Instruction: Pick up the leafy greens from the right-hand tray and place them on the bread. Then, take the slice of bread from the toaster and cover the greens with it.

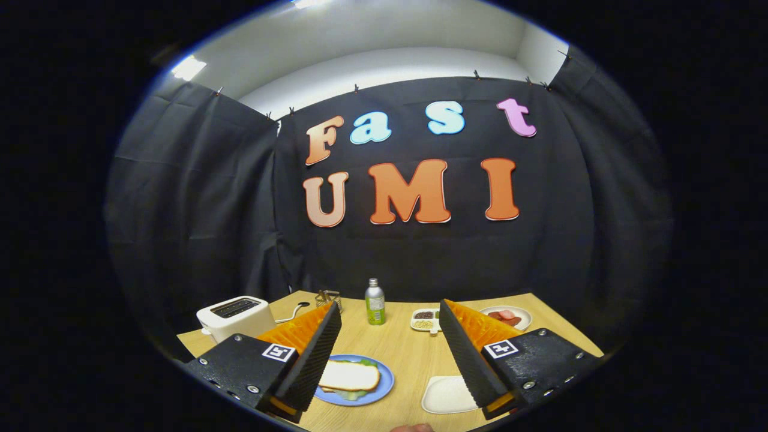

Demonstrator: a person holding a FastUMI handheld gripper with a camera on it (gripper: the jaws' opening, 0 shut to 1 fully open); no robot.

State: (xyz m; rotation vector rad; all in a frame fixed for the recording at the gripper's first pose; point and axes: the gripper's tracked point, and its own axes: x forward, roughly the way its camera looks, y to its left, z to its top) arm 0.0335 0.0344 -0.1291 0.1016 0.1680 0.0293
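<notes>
Fingers [390,354] are standing wide apart and gripping nothing, hovering above the tabletop [408,354]. Just ahead of the near finger tips one blue plate [384,384] is sitting, and on it one slice of bread [349,376] is lying over the leafy greens [354,395], whose edges are peeking out around it. Beside the plate, one white tray [447,394] is lying bare. Judging from this, both steps are looking finished: the greens are resting under the top slice, and the fingers are needing only to draw back clear of the plate. Beyond the fingers one toaster [235,317] is standing with its slots looking dark, one wire rack [328,297] beside it, one green bottle [375,302], one divided dish [425,320] of seeds, and one small plate of sausage slices [509,315].
</notes>
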